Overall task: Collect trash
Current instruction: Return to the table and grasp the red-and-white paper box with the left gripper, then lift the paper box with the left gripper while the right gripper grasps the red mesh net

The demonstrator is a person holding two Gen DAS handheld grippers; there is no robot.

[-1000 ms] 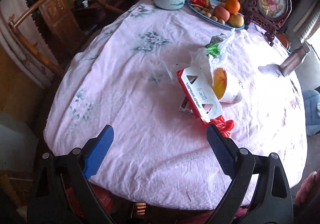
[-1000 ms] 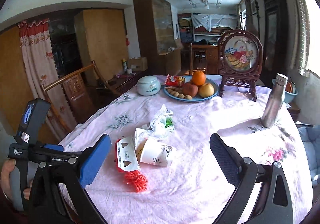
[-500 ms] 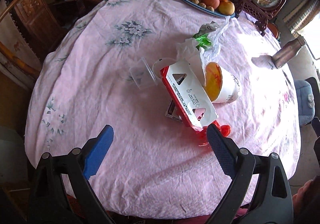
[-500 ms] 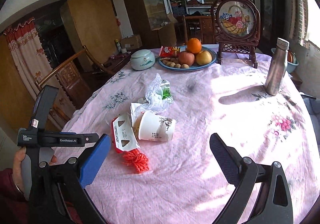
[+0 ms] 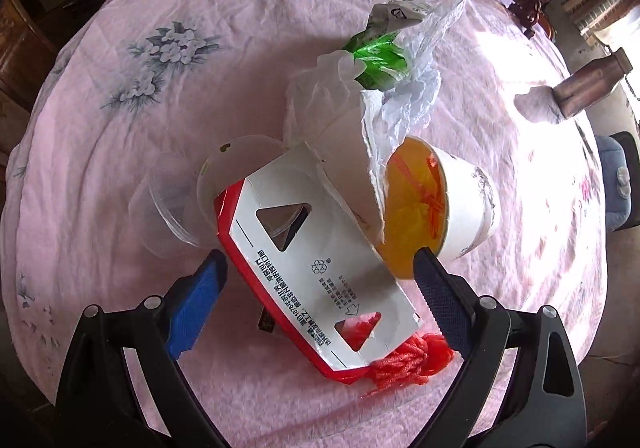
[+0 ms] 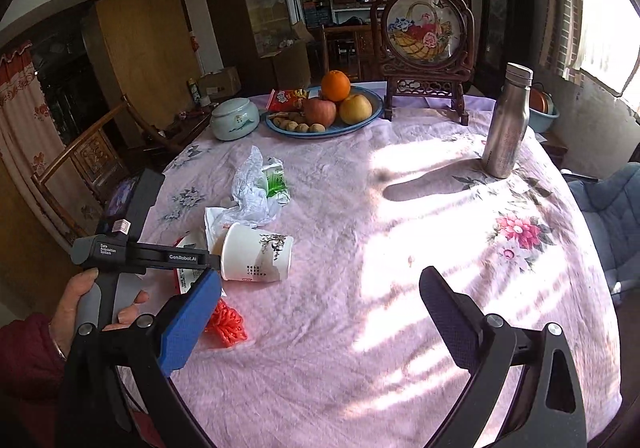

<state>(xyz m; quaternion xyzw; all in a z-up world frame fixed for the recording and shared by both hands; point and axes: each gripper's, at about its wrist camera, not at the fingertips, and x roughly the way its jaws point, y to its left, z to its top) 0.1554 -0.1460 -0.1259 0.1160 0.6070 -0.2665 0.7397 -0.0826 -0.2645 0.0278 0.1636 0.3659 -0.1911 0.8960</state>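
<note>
The round worktop under a pink flowered cloth [image 5: 120, 151] carries the trash in one heap directly ahead of the left tongs [image 5: 320, 288], which stand wide apart and hold nothing. The flattened white-and-red cardboard carton [image 5: 320, 272] lies between the two fingers, apparently untouched.

Risks, as judged:
- The carton rests on other litter and is tilted; closing on it could make it slide or tip out.
- Lifting it may drag the red plastic mesh netting [image 5: 404, 360] just below it, off the near edge.
- The crumpled white plastic bag [image 5: 400, 103] beyond the carton is limp and could slip free.

Containers:
- The white paper cup [image 5: 460, 207], lying on its side just right of the carton, holds orange film and red string that could spill.
- The clear plastic cup [image 5: 168, 207], left of the carton, looks empty.

The right tongs [image 6: 320, 312] are also spread apart, empty, over bare cloth to the right of the heap.
</note>
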